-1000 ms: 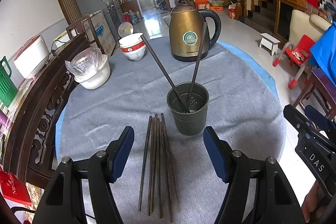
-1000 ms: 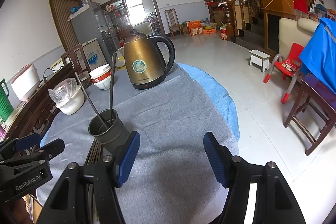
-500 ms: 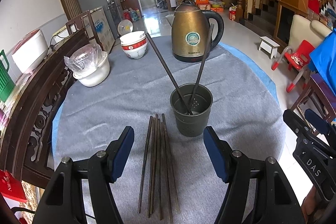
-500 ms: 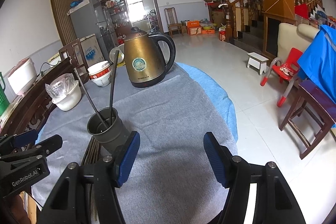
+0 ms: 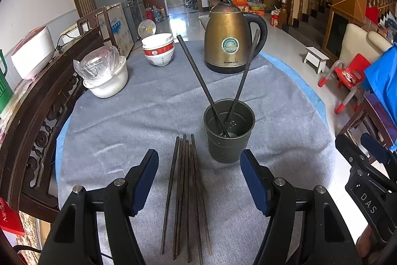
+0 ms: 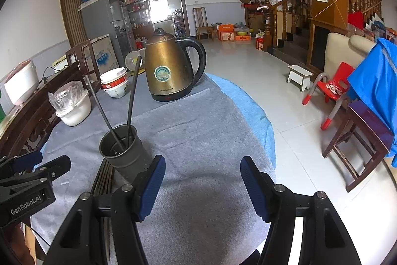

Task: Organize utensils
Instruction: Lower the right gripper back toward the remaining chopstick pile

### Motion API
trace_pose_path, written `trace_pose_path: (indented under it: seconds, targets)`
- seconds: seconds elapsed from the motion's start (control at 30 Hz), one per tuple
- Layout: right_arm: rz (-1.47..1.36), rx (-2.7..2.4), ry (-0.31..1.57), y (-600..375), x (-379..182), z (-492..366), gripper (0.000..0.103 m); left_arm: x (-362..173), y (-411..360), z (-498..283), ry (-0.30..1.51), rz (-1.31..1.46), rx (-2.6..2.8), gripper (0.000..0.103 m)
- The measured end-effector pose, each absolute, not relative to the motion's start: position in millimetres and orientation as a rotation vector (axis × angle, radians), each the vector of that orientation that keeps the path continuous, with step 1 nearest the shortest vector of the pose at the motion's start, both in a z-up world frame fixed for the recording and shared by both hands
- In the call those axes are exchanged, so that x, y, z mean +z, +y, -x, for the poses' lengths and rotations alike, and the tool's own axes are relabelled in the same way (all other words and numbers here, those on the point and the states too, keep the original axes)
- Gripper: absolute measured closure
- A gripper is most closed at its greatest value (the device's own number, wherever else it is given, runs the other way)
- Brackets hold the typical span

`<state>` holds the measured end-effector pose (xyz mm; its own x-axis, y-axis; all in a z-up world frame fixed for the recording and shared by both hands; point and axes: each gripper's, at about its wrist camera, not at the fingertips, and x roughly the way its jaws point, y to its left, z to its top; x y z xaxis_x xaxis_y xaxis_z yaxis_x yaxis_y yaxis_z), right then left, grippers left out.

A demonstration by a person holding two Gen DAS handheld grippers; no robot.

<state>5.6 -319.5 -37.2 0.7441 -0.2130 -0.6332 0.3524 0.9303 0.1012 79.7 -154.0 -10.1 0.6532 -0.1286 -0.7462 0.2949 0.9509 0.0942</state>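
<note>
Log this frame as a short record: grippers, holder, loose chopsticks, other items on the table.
left gripper: open, empty, over the loose chopsticks
right gripper: open, empty, over bare cloth
holder: upright, two chopsticks leaning inside
loose chopsticks: bundle flat on the cloth, left of the holder
other items: kettle, stacked bowls, white pot

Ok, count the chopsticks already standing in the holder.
2. One chopstick leans left toward the stacked bowls; the other chopstick leans right across the kettle. Both tips rest inside the holder. None seem hidden inside.
</note>
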Motion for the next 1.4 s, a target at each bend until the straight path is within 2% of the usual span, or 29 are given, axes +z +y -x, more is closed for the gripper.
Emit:
trace_pose_path:
  seconds: [0.33, 0.7, 1.17, 1.23, 1.3, 1.37, 1.4]
  targets:
    - [-0.184, -0.294, 0.696, -296.5, -39.9, -14.3, 0.036, -22.7, -130.8, -91.1, 0.849, -0.193, -0.240, 0.034]
    - [-0.276, -0.084, 0.863, -244.9, -83.5, -34.5, 0.036, -54.9, -66.7, -100.6, 0.835, -0.258, -0.123, 0.034]
    - [-0.286, -0.096, 0.965, -189.5, -108.8, -71.7, 0.038, -76.5, -5.7, -109.4, 0.826, -0.231, -0.132, 0.034]
    - [-0.288, -0.106, 0.977, -188.2, -113.6, -76.5, 0.042, -79.9, -1.9, -111.2, 0.830, -0.222, -0.137, 0.034]
    - [-0.294, -0.110, 0.994, -187.9, -119.7, -82.0, 0.055, -83.3, 0.1, -112.2, 0.835, -0.216, -0.141, 0.034]
    - [-0.316, -0.107, 1.022, -190.5, -128.7, -87.5, 0.063, -86.3, 0.9, -113.9, 0.843, -0.210, -0.145, 0.034]
    - [-0.329, -0.107, 1.033, -192.5, -132.7, -89.0, 0.063, -87.6, 1.0, -114.6, 0.847, -0.208, -0.148, 0.034]
